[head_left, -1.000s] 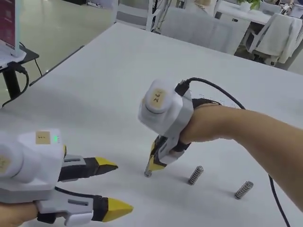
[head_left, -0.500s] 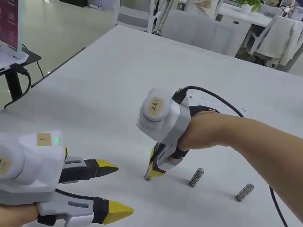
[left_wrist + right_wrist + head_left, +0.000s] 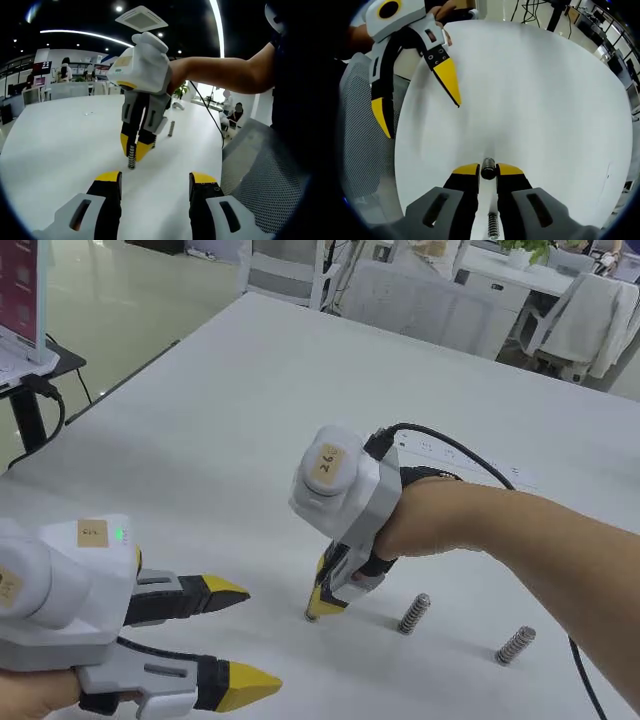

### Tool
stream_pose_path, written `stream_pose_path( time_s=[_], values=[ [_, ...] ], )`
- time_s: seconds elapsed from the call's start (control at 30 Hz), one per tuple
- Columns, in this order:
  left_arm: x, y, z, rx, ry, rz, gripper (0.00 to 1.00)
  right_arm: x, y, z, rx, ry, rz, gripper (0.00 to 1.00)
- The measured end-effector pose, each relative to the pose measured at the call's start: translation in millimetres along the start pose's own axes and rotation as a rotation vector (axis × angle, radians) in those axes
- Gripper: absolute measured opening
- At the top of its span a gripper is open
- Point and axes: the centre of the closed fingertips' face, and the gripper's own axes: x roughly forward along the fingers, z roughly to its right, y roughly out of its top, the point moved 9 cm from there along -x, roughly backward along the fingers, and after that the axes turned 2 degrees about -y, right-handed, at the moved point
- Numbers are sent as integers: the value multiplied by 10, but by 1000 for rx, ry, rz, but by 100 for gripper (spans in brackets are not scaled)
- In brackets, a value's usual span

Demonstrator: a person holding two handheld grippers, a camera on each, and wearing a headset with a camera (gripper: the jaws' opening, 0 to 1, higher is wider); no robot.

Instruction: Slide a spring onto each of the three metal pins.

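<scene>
- Head view: right hand-held gripper [image 3: 322,602] is clamped on a spring [image 3: 488,169], tip down on the surface [image 3: 250,420].
- Loose springs [image 3: 413,613] sit at its 3 o'clock.
- Left hand-held gripper [image 3: 258,634] gapes wide, empty.

The tips of the right gripper [image 3: 318,608] hide most of the held spring [image 3: 131,159] from us in the head view, so we cannot tell if a pin is inside. That view's left and bottom edges cut off the body of the left gripper [image 3: 260,635].
</scene>
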Motion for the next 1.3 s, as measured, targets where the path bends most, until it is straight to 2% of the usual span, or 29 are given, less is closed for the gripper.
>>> stream_pose_path(
  time_s=[0.43, 0.63, 1.17, 1.3],
  values=[
    [23, 9, 6, 3, -5, -2, 50, -56, -89, 9, 37, -21, 26, 24],
    [47, 20, 13, 6, -10, -5, 50, -101, -154, -2, 66, -31, 45, 26],
    [74, 64, 42, 12, -15, -8, 53, -240, -328, -175, 141, -57, 125, 27],
    [70, 74, 51, 15, -15, -10, 53, -280, -380, -245, 176, -55, 165, 27]
  ],
)
